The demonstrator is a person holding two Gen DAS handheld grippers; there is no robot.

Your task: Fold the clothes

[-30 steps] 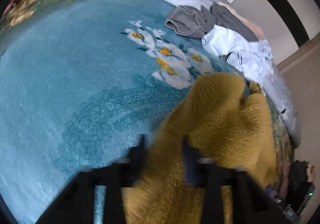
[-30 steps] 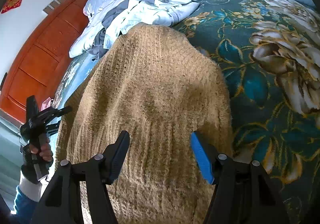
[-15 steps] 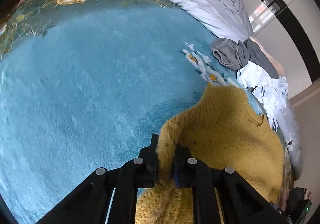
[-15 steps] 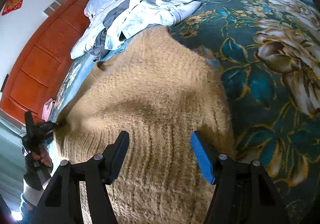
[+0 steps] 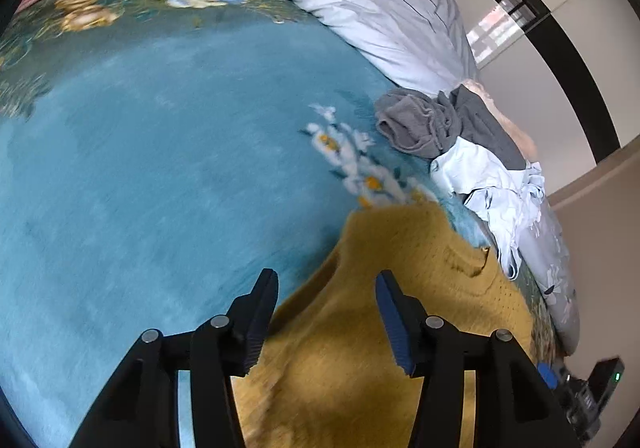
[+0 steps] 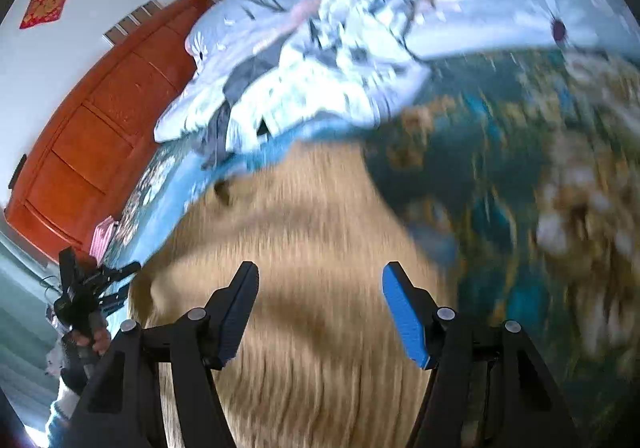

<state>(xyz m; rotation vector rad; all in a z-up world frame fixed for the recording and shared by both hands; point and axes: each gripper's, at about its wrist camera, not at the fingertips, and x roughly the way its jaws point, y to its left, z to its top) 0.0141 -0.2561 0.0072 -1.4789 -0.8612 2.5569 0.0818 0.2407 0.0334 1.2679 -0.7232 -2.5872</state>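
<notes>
A mustard-yellow knitted sweater (image 5: 400, 280) lies spread on the blue floral bedspread (image 5: 140, 147). My left gripper (image 5: 326, 284) hovers over the sweater's left edge; its jaws are opening and the knit lies below the gap, free of the pads. In the right wrist view the same sweater (image 6: 304, 248) fills the middle, blurred by motion. My right gripper (image 6: 320, 284) stands open above it with nothing pinched. The left gripper (image 6: 116, 276) shows small at the far left, held in a person's hand (image 6: 94, 340).
A heap of other clothes lies at the far side: a grey garment (image 5: 420, 123) and pale blue floral pieces (image 5: 492, 183). A grey-blue duvet (image 5: 360, 3) lies behind them. A red-brown wooden wardrobe (image 6: 92, 119) stands past the bed. A black device (image 5: 596, 388) sits low right.
My left gripper let go of the sweater's edge and its jaws have spread. The lifted edge now lies flat on the bedspread. Both grippers have drawn back from the sweater.
</notes>
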